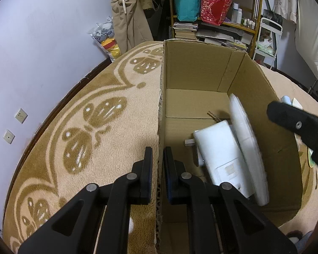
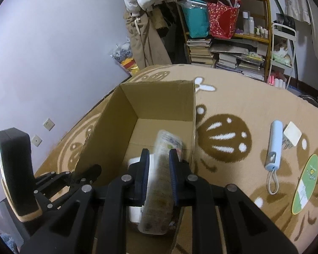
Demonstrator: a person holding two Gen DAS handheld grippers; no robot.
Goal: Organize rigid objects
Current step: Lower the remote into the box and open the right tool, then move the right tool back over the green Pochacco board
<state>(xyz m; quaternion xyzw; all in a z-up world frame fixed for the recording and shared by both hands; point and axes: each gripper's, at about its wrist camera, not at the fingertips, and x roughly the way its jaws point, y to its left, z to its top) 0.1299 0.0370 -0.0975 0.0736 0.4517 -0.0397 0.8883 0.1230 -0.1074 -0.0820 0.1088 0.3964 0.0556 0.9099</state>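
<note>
An open cardboard box [image 1: 201, 72] stands on a patterned rug. My left gripper [image 1: 158, 158] is shut on the box's left wall [image 1: 162, 105]. Inside lie a white boxy device with a plug [image 1: 218, 154] and a blurred, flat oval white object [image 1: 248, 144] standing on edge against the right wall. In the right wrist view the box [image 2: 159, 101] is in front of me. That flat oval object [image 2: 161, 182] sits between my right gripper's [image 2: 159, 158] jaws, over the box; the pads [image 2: 173, 169] are close to its sides. The right gripper's arm shows in the left view [image 1: 299, 127].
On the rug right of the box lie a light-blue power bank with a cord [image 2: 274, 148], a white square adapter [image 2: 292, 135] and a green-and-white oval card [image 2: 306, 184]. A cluttered shelf [image 2: 226, 31] and hanging clothes [image 2: 146, 38] stand behind; the wall is at the left.
</note>
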